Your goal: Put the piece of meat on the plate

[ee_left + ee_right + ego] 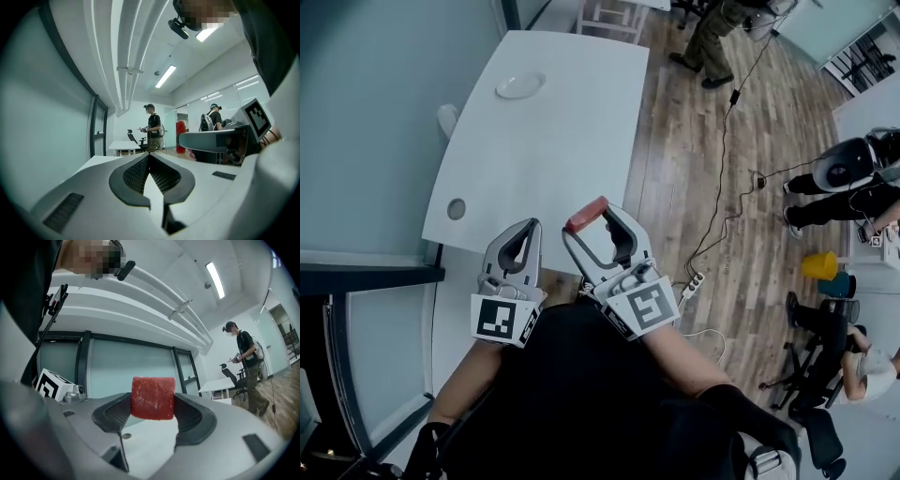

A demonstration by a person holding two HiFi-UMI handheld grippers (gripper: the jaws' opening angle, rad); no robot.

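Note:
My right gripper is shut on the red piece of meat, held over the near end of the white table. The meat shows as a red block pinched between the jaw pads in the right gripper view. A white plate lies far off at the table's other end, toward its left side. Beside the right gripper, my left gripper is shut with nothing in it; its pads meet in the left gripper view.
A round cable hole sits in the table near its left edge. A wall runs along the left. To the right lie wooden floor, a trailing cable and power strip. People stand and sit at the far right and top.

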